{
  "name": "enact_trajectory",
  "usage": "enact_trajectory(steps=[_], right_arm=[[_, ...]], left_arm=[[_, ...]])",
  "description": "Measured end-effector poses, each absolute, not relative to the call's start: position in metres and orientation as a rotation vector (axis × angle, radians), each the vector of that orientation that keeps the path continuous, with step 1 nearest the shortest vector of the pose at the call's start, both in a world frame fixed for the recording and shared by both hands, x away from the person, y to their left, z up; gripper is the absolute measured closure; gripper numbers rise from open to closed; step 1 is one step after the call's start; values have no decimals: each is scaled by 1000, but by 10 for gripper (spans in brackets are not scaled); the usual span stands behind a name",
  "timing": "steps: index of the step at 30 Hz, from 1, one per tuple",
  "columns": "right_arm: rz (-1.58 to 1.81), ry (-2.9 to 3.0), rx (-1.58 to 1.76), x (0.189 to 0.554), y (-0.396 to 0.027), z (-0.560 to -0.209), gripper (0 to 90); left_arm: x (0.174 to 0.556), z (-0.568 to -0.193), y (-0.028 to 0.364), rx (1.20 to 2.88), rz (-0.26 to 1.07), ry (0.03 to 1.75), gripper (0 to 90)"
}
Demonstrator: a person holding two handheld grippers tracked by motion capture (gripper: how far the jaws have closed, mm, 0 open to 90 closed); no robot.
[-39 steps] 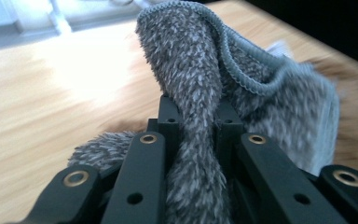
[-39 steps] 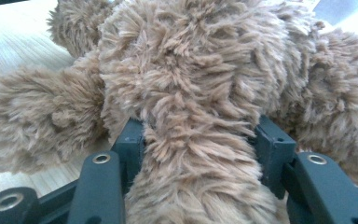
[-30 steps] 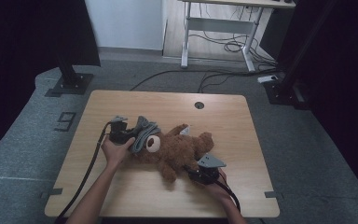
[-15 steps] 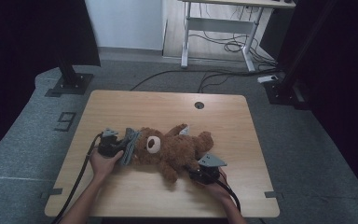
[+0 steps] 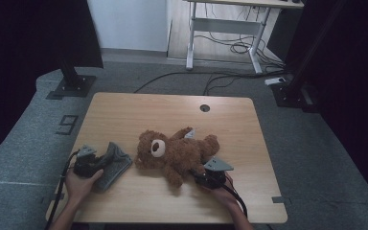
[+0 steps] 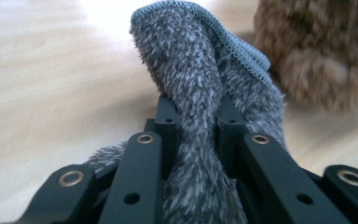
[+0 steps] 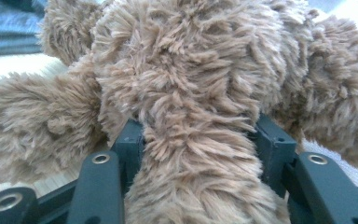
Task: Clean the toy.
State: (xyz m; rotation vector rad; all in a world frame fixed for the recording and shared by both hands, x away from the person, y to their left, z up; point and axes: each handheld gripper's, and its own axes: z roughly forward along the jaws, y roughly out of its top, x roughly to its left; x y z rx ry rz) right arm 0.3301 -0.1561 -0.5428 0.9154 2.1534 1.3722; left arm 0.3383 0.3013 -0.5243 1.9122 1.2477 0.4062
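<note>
Grey fleece, soft and limp, is seen in the high view as a small garment lying on the wooden counter, gathered at one end in the fingers of the left gripper. Just beyond those fingers, slightly apart from the fleece, a brown teddy bear lies on its back; one of its legs is clamped by the right gripper near the counter's front edge. A person's hands carry both grippers.

In the left gripper view, the garment is pinched between the two black fingers, bunched into a thick fold with a stitched hem curling over ahead of the tips. The jaws have just been easing open slightly, yet the fleece is gripped. The bear is blurred ahead and to one side.

In the right gripper view, a shaggy limb of the bear is squeezed between the fingers, the pile spilling over both.

Both things are judged light, compliant and unbreakable; the fleece is likely to stretch and slip, so a bunched fold or hem is the better hold. The bear is best taken by a limb.
</note>
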Motion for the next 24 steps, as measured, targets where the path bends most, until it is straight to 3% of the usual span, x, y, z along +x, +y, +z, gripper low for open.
enact_trajectory(steps=[6, 12, 17, 20, 24], right_arm=[[1376, 2154, 922, 330, -156, -543, 473], [1387, 2154, 928, 331, -157, -543, 470], [1386, 2154, 929, 331, -157, -544, 464], [1388, 2156, 928, 331, -157, -544, 459], [1386, 2152, 927, 331, -157, -544, 444]], left_arm=[[314, -533, 318, 1971, 409, 1288, 719], [308, -535, 326, 1982, 410, 1315, 513], [309, -523, 316, 1983, 567, 1255, 253], [309, -511, 311, 1964, 598, 1211, 181], [310, -499, 297, 1955, 585, 1136, 175]])
